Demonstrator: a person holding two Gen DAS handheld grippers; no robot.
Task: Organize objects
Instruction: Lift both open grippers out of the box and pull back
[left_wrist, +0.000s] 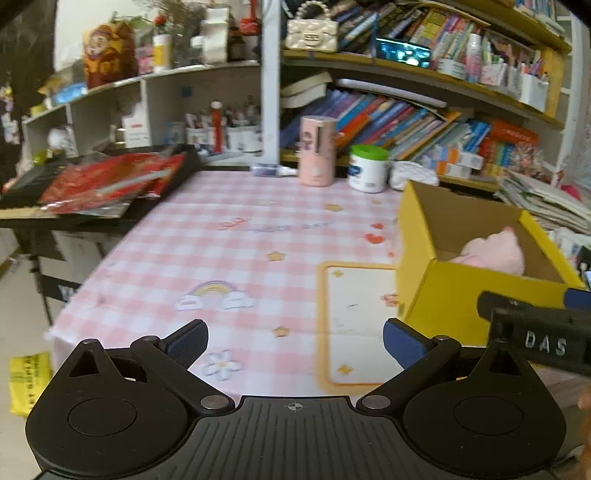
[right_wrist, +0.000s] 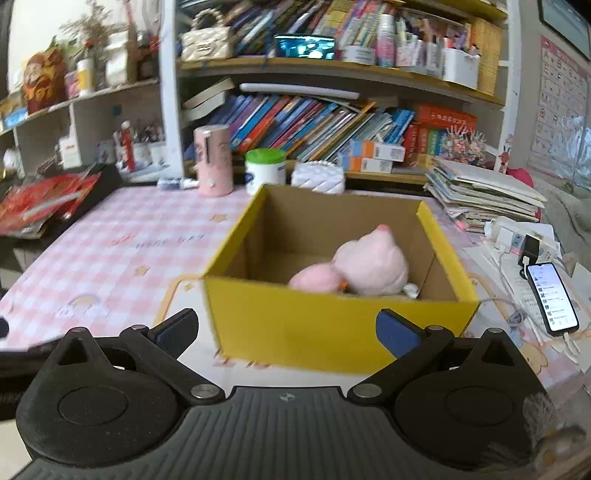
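A yellow cardboard box (right_wrist: 332, 332) stands open on the pink checked table (right_wrist: 110, 251). A pink plush toy (right_wrist: 365, 266) lies inside it, with a small white thing beside it. The box (left_wrist: 443, 295) and plush (left_wrist: 491, 251) also show at the right of the left wrist view. My right gripper (right_wrist: 286, 332) is open and empty, just in front of the box's near wall. My left gripper (left_wrist: 293, 341) is open and empty above the table, left of the box. Part of the right gripper's body (left_wrist: 535, 332) shows at the right of the left wrist view.
A pink cylinder (right_wrist: 214, 162), a white jar with a green lid (right_wrist: 266, 170) and a white quilted pouch (right_wrist: 317, 177) stand at the table's back. Bookshelves rise behind. A black tray with red packets (left_wrist: 103, 184) sits left. A phone (right_wrist: 552, 299) and stacked papers (right_wrist: 480, 195) lie right.
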